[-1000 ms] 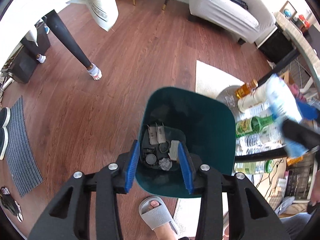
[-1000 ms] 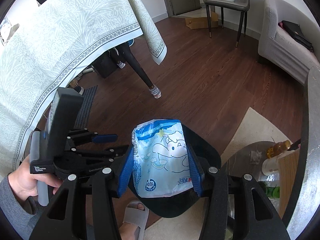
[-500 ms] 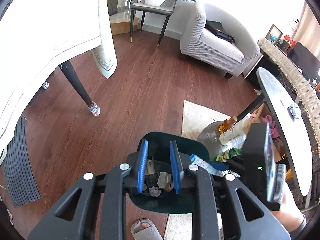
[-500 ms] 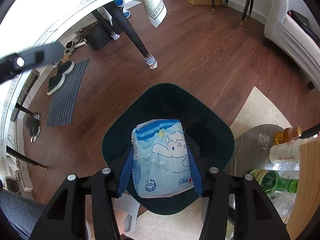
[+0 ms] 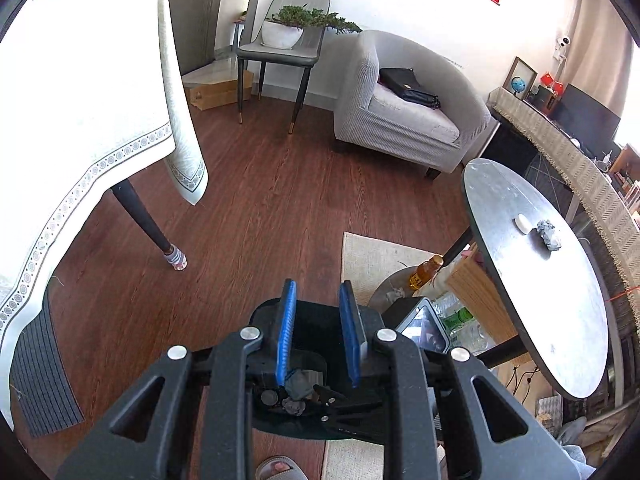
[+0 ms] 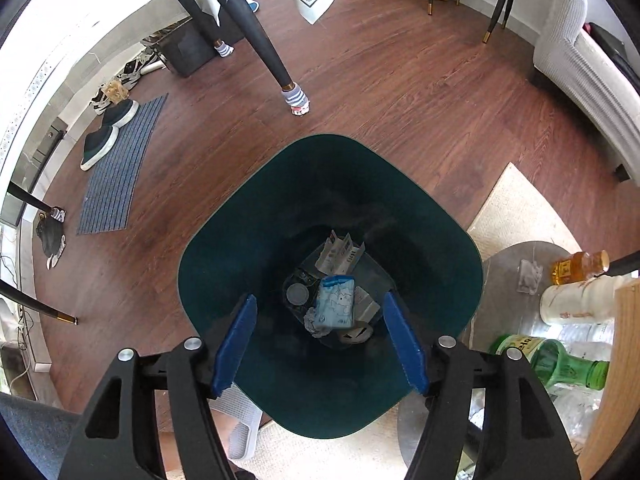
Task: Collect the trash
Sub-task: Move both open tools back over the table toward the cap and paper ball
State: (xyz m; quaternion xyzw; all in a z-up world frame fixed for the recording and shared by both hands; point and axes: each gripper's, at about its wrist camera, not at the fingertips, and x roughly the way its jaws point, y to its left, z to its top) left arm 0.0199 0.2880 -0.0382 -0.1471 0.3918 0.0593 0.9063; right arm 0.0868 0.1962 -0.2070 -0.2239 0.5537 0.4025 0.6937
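Right wrist view looks straight down into the dark green bin [image 6: 248,224], which fills the middle of the frame on the wood floor [image 6: 400,80]. At the bin's bottom lies the blue-and-white wipes pack [image 6: 335,306], slightly blurred, on top of other scraps: crumpled grey paper [image 6: 314,322], a round grey lid [image 6: 297,294] and folded white wrappers [image 6: 338,254]. The right gripper [image 6: 320,344] hangs above the bin's lower rim with its blue-padded jaws spread wide and nothing between them. At lower right of the frame stand a green glass bottle [image 6: 560,364], a white bottle [image 6: 576,300] and an amber bottle [image 6: 576,266]. Left wrist view points across the room, with the left gripper [image 5: 318,336] low in the frame over the bin [image 5: 264,312]; its jaws are narrowly parted and hold nothing. On the round grey table [image 5: 560,308] at right lie a crumpled grey wad [image 5: 549,234] and a small white object [image 5: 522,222]
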